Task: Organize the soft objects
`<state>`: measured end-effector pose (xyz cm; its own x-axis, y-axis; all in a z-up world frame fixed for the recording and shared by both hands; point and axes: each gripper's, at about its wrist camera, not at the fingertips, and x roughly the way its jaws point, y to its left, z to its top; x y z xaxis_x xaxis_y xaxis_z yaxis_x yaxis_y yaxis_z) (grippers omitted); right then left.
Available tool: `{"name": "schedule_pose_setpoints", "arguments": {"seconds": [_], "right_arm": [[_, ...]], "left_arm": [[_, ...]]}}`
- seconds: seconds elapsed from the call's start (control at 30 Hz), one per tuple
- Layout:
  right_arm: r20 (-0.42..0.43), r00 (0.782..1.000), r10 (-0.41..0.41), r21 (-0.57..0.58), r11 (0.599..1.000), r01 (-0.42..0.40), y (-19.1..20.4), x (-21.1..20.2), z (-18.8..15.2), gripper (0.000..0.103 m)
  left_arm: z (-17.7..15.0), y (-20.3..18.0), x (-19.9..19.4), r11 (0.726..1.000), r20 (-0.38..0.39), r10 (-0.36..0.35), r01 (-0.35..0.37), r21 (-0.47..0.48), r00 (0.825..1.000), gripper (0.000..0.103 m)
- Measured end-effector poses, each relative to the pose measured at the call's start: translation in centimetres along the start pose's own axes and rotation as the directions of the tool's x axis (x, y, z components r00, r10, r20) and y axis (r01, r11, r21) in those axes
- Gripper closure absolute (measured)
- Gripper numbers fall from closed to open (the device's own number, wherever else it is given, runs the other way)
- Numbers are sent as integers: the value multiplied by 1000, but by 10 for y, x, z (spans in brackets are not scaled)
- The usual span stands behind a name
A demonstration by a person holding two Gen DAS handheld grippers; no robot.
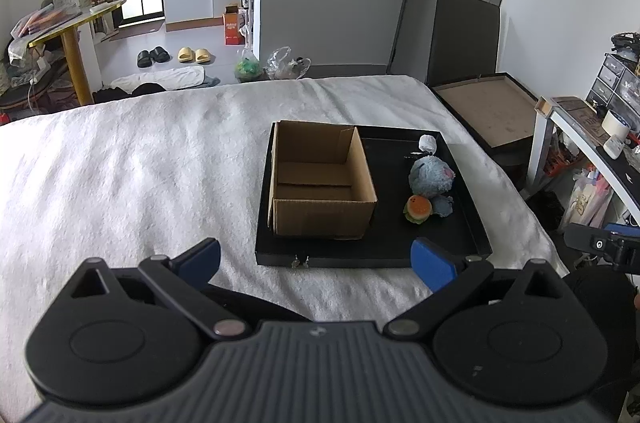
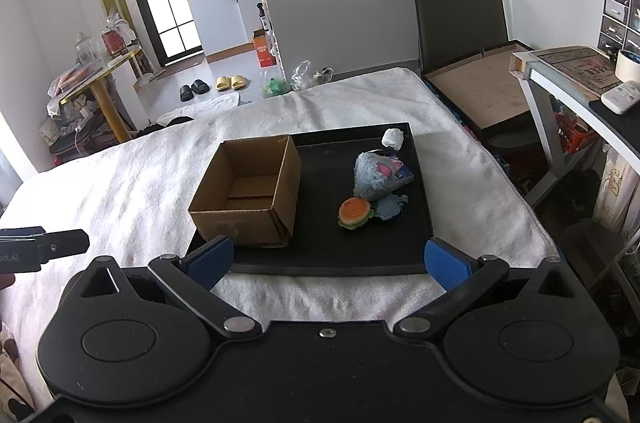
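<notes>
From the left wrist camera, a black tray (image 1: pixel 460 223) lies on a bed (image 1: pixel 120 163) covered with a white fleecy blanket, toward the bed's right edge. An open cardboard box (image 1: pixel 320 179) stands on the left half of the tray, empty inside, its flaps folded down. On the right half lie the soft things: a fluffy blue plush toy (image 1: pixel 430 175) with a pink patch, a small plush burger (image 1: pixel 418 209) with an orange bun and green frill just in front of it, touching a smaller blue fuzzy piece (image 1: pixel 442 205), and a small white bundle (image 1: pixel 427 143) at the tray's far right corner. The left gripper (image 1: pixel 316 259) hangs over the near part of the bed with its blue-padded jaws spread wide and nothing between them. Part of the right gripper's black body shows at the right edge of this view.

From the right wrist camera, the same tray (image 2: pixel 320 251) is seen more from the right, so the plush toy (image 2: pixel 374 175) shows pink ears and lies on a dark blue packet (image 2: pixel 404 179), which the other view hardly shows. The burger (image 2: pixel 354 213) rests beside the blue fuzzy piece (image 2: pixel 388 207), and the white bundle (image 2: pixel 393 138) sits at the far corner. The box (image 2: pixel 248 195) stands at the tray's left. The right gripper (image 2: pixel 326 259) is also spread wide and empty, short of the tray's near edge. The left gripper's black tip pokes in at the left edge of this view.
</notes>
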<state>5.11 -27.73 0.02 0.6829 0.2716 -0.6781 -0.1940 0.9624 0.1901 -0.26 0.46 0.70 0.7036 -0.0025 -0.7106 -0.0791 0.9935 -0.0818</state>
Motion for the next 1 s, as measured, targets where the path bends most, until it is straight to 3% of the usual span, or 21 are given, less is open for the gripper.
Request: {"name": "schedule_pose_setpoints", "arguments": {"seconds": [1.0], "right_arm": [[11,1000,3,1,1000,-3,-6,-2,-1,0]], "left_arm": [[0,-4,-1,1000,6,1,-1,9,1000,2]]}}
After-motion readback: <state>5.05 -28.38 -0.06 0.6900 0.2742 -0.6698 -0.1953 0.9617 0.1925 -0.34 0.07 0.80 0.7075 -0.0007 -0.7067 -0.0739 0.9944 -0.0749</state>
